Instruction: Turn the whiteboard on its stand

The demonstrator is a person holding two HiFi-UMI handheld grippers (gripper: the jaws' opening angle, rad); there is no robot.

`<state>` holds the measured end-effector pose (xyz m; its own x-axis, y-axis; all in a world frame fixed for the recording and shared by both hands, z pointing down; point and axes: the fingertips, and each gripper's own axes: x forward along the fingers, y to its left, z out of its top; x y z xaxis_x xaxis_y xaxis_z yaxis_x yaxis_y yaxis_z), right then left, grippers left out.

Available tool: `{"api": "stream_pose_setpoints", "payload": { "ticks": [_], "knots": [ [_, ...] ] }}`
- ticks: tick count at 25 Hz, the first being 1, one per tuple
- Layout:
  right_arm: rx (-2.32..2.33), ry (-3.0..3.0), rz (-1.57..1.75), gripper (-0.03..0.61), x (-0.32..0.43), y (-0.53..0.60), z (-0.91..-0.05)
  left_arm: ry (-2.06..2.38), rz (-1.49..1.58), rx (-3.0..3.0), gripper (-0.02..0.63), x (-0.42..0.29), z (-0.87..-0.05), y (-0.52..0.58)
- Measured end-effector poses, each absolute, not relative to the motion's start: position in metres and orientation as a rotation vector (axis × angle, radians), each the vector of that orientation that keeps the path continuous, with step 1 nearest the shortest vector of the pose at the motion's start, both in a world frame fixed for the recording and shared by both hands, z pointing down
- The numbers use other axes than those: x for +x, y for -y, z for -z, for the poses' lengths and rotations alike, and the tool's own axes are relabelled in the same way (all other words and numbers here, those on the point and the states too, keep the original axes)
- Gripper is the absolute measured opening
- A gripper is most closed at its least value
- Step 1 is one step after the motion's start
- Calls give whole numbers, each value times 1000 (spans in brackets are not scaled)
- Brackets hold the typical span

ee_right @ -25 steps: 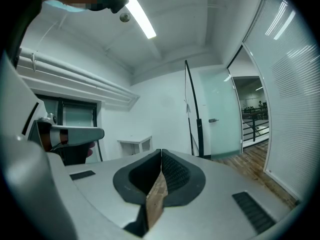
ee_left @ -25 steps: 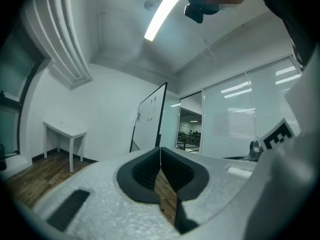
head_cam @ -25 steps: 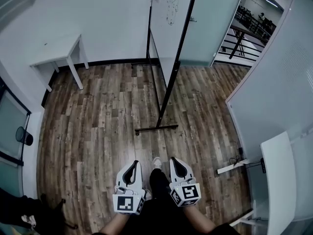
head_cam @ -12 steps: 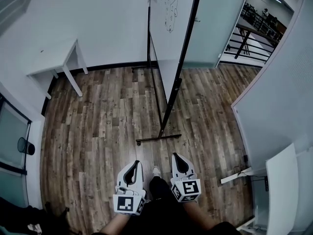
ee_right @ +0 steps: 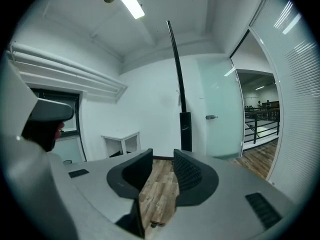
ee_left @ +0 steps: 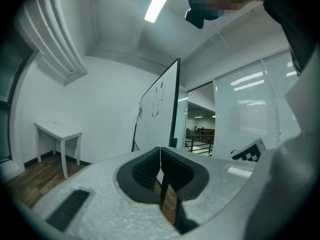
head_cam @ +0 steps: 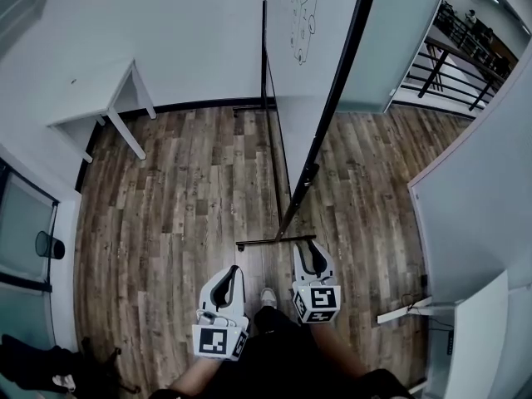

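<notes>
The whiteboard stands edge-on ahead in the head view, with a black frame post slanting down to a foot bar on the wood floor. My right gripper sits just short of that foot bar. Its jaws have just been opening and stand apart with nothing between them. In the right gripper view the board's black edge rises straight ahead of the right gripper. My left gripper is shut and empty, left of the stand. From the left gripper the whiteboard's face shows ahead.
A white table stands against the left wall. A frosted glass door is behind the board, with railings beyond it. A glass partition and a white desk close the right side. A black bin sits far left.
Both grippers have moved forward towards the whiteboard. The stand's foot bar, once well ahead, now lies right in front of the right gripper.
</notes>
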<state>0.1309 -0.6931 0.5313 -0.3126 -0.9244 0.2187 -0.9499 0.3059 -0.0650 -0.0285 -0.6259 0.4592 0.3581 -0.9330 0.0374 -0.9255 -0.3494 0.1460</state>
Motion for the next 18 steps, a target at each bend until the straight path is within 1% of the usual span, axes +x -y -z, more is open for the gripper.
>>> {"api": "stream_pose_setpoints", "payload": {
  "ticks": [2,5,12,18],
  "knots": [
    [1751,2399,-290,138,136,725,-539,1719,80,2457,18,-27,-458,648],
    [1769,2360,-296,182,143,770,-552,1736,68,2441,18,-26,-460,675],
    [1760,2308,-320,214,152,856,-592,1771,37,2403,18,-24,-474,724],
    [1748,2290,-329,216,151,904,-608,1815,35,2357,18,-31,-477,745]
  ]
}}
